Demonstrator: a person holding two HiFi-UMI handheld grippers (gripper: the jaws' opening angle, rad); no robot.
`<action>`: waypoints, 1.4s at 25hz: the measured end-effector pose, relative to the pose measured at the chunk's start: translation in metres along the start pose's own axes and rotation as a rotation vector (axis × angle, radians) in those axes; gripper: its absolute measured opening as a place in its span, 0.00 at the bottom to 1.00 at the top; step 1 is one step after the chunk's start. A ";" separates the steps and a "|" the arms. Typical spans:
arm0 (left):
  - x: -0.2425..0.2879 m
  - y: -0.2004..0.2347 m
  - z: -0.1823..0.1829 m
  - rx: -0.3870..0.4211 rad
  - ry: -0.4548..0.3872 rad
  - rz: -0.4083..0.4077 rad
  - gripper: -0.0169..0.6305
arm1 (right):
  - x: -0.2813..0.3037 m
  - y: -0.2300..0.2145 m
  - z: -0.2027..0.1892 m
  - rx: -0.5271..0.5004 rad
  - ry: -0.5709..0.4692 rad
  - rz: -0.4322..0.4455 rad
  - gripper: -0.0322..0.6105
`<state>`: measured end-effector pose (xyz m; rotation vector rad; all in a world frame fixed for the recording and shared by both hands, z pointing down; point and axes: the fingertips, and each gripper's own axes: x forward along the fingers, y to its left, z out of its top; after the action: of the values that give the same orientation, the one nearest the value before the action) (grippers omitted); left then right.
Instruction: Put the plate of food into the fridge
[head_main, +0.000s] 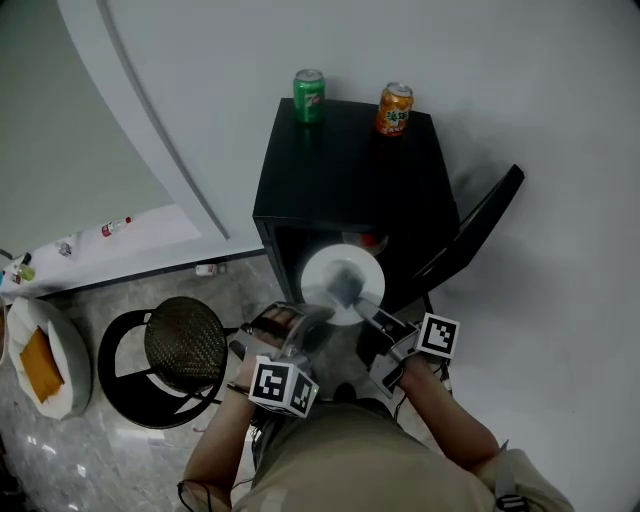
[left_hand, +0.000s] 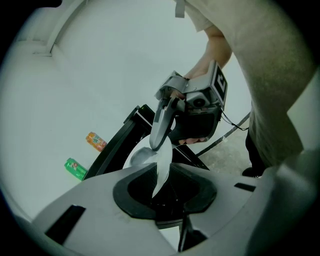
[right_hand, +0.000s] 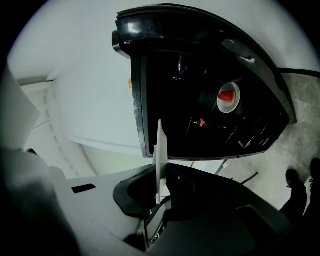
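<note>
Round white plate (head_main: 340, 283): held before the open mouth of the black box-shaped mini fridge (head_main: 345, 175), not yet inside.
Left gripper (head_main: 303, 322): jaws narrow, clamped on the plate's near-left rim.
Right gripper (head_main: 362, 303): jaws narrow, clamped on the near-right rim.
Black fridge door (head_main: 480, 225): swung open to the right.
Fridge top: green drink can (head_main: 309, 95) and orange drink can (head_main: 394, 108), upright, apart.
</note>
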<state>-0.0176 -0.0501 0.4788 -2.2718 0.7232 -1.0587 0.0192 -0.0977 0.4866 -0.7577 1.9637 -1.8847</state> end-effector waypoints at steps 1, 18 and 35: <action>0.000 0.001 -0.003 0.002 -0.006 -0.004 0.15 | 0.003 -0.001 0.000 -0.003 -0.006 -0.003 0.11; 0.009 0.009 -0.043 -0.012 -0.034 -0.030 0.15 | 0.033 -0.022 -0.002 0.025 -0.111 -0.034 0.11; 0.058 0.019 -0.051 -0.015 0.033 -0.031 0.14 | 0.055 -0.048 0.036 0.058 -0.090 -0.058 0.11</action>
<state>-0.0314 -0.1138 0.5244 -2.2901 0.7139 -1.1110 0.0023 -0.1586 0.5379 -0.8758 1.8439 -1.8972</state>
